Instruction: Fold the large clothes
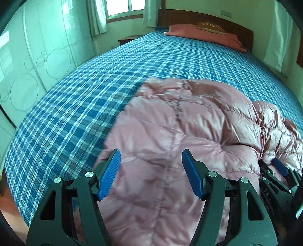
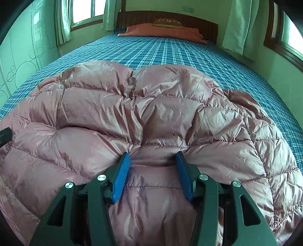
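A shiny pink quilted puffer jacket [image 1: 180,123] lies bunched on the near end of the bed and fills most of the right wrist view [image 2: 151,106]. My left gripper [image 1: 151,153] hovers open above the jacket's left part, its blue pads wide apart with nothing pressed between them. My right gripper [image 2: 153,154] has its pads pressed against a thick puffy fold of the jacket, and the fabric puckers at the fingertips. In the left wrist view the right gripper [image 1: 270,163] shows at the far right, tucked under the jacket's edge.
The bed has a blue plaid sheet [image 1: 94,85] running back to a dark wooden headboard [image 2: 189,17]. A pink pillow [image 2: 161,31] with a small brown cushion lies there. A pale wardrobe [image 1: 28,66] stands left, with a nightstand [image 1: 126,38] and curtained windows beyond.
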Demonstrator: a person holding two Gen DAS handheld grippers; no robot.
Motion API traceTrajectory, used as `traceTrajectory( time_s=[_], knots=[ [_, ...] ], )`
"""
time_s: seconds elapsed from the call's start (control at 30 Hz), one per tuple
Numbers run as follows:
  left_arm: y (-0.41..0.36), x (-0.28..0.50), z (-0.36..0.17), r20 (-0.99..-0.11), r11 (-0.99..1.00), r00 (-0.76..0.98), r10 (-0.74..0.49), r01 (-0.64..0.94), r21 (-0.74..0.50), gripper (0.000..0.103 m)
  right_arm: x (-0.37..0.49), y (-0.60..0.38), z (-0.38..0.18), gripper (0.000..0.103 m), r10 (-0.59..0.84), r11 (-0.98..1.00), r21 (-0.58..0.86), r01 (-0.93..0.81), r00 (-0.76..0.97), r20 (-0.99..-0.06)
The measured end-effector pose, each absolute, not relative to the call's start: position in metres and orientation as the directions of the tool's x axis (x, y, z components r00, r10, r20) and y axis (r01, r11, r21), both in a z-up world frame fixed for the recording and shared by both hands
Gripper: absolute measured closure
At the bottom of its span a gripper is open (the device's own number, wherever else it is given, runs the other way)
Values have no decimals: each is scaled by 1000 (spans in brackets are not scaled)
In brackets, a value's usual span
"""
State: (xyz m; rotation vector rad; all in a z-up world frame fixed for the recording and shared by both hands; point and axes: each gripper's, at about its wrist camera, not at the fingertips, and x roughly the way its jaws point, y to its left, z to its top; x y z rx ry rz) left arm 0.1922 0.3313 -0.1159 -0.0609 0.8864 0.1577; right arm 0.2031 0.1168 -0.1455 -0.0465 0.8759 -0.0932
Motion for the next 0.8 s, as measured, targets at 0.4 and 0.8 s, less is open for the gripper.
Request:
traceTrajectory(
  time_s=[0.4,0.8],
  knots=[
    [394,177,-143,-826,902,544,-149,-268,-339,30,203,116,-145,53,-100,995,-78,63,638,-763],
    [391,182,-162,-788,858,544,-288,-219,-465,25,203,117,-145,53,-102,995,-80,63,639,-762]
  ],
)
